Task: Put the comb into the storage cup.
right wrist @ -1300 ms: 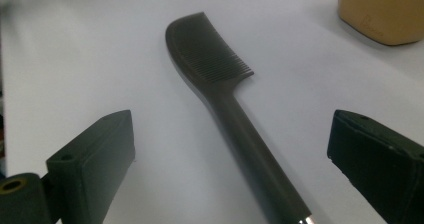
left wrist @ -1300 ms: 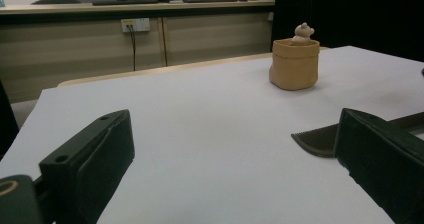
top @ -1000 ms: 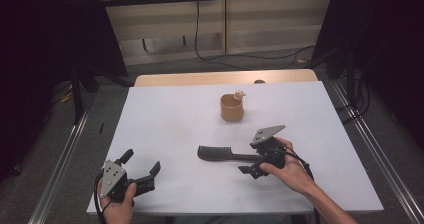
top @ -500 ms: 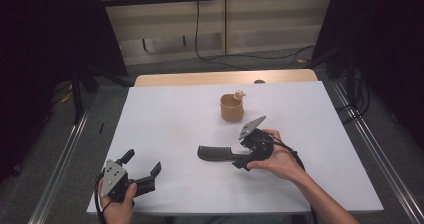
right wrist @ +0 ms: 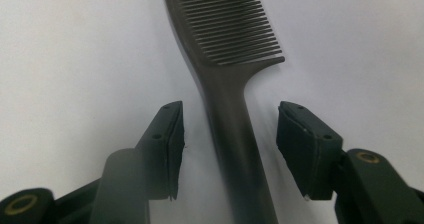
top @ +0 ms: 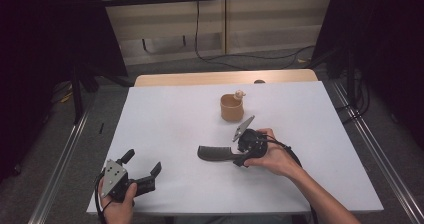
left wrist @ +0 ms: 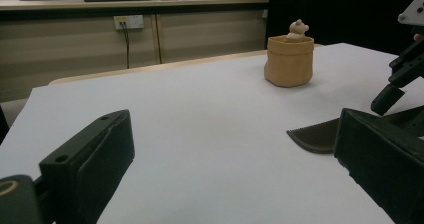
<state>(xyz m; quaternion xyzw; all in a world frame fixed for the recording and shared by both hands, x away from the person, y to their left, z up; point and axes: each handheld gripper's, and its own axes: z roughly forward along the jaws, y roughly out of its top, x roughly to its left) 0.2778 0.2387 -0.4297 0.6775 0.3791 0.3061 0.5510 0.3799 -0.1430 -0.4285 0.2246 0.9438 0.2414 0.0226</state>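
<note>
Right gripper (top: 239, 156) shifted toward 9 o'clock since earlier frame, jaws closing, now straddling handle of dark plastic comb (right wrist: 230, 109) flat on white table (top: 170, 119); pads not yet touching. Grasp imminent. Left gripper (top: 142, 168) idle at 7 o'clock, jaws wide, empty.

A dark grey plastic comb (right wrist: 227, 79) with a long, slim handle and one row of fine, close-set teeth lies flat on the white table top. In the high view the comb (top: 216, 153) sits a little toward the person from the table's middle, its toothed end pointing to the left and its handle running to the right. The toothed end (left wrist: 315, 134) rests on the surface.
</note>
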